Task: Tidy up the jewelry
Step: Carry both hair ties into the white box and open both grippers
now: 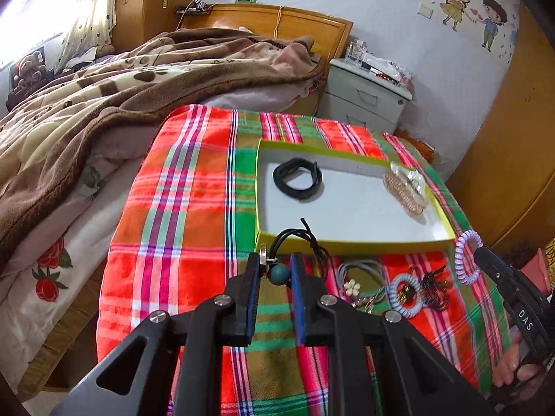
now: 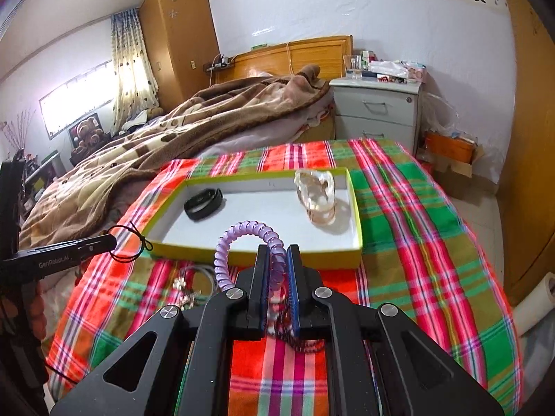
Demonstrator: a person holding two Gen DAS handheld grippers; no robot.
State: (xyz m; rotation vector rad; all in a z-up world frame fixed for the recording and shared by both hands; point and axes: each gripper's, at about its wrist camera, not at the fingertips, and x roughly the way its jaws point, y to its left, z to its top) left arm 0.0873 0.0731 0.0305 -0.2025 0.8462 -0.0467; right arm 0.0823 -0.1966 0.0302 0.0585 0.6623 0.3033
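A shallow yellow-rimmed box [image 1: 353, 242] [image 2: 256, 254] with a white floor lies on the plaid cloth. In it are a black wristband [image 1: 297, 179] [image 2: 203, 204] and a clear hair claw [image 1: 406, 187] [image 2: 316, 197]. My left gripper [image 1: 275, 260] [image 2: 112, 241] is shut on a black cord necklace [image 1: 301, 237] [image 2: 130, 242] with a teal bead [image 1: 280, 272], held at the box's near left edge. My right gripper [image 2: 277, 251] [image 1: 477, 251] is shut on a purple spiral hair tie [image 2: 242, 242] [image 1: 467, 256], held just before the box's near edge.
Loose items lie on the cloth in front of the box: a grey cord with a flower charm [image 1: 350, 286], a blue-white spiral tie [image 1: 404, 294] and a dark tangled piece [image 1: 433, 286]. A bed with a brown blanket [image 1: 104, 97] stands left, a grey nightstand [image 2: 376, 111] behind.
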